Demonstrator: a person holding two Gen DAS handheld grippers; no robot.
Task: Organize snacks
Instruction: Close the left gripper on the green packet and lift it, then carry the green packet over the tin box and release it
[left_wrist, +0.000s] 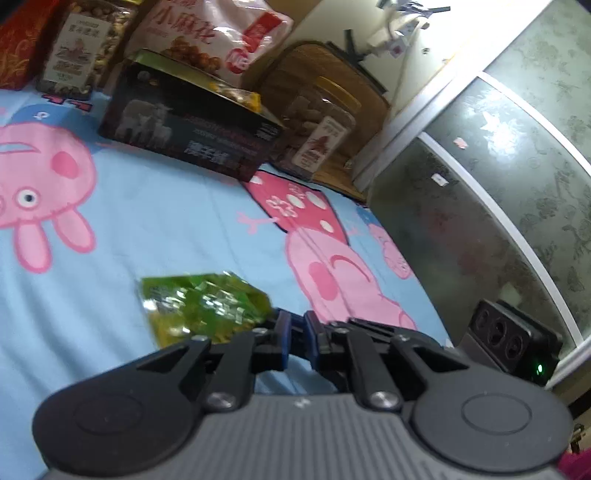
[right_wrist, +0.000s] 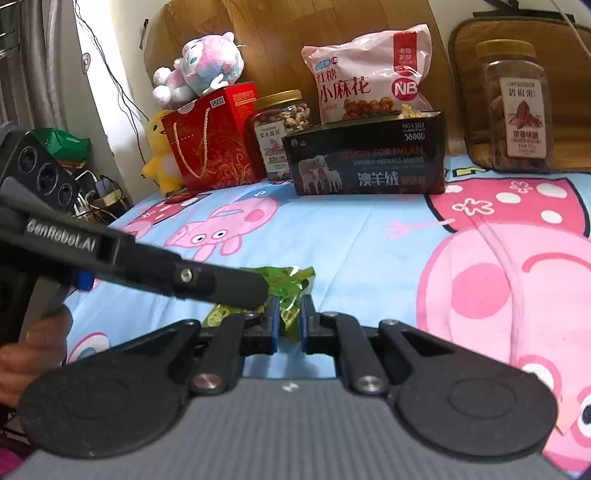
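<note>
A shiny green snack packet (left_wrist: 201, 304) lies on the blue cartoon bedsheet (left_wrist: 147, 229). My left gripper (left_wrist: 295, 321) hovers just right of it, its jaws nearly together with nothing between them. In the right wrist view the packet (right_wrist: 291, 291) sits between the fingers of my right gripper (right_wrist: 288, 314), which are narrowly apart around its near end. The left gripper's body (right_wrist: 129, 258) crosses in from the left above the packet. A dark open box (right_wrist: 369, 162) holding some yellow packets stands at the back.
Along the wooden headboard stand a red gift bag (right_wrist: 210, 144), a nut jar (right_wrist: 282, 129), a pink snack bag (right_wrist: 369, 74) and a tall jar (right_wrist: 517, 110). Plush toys (right_wrist: 199, 66) sit at the back left. A patterned glass door (left_wrist: 498, 203) is beside the bed.
</note>
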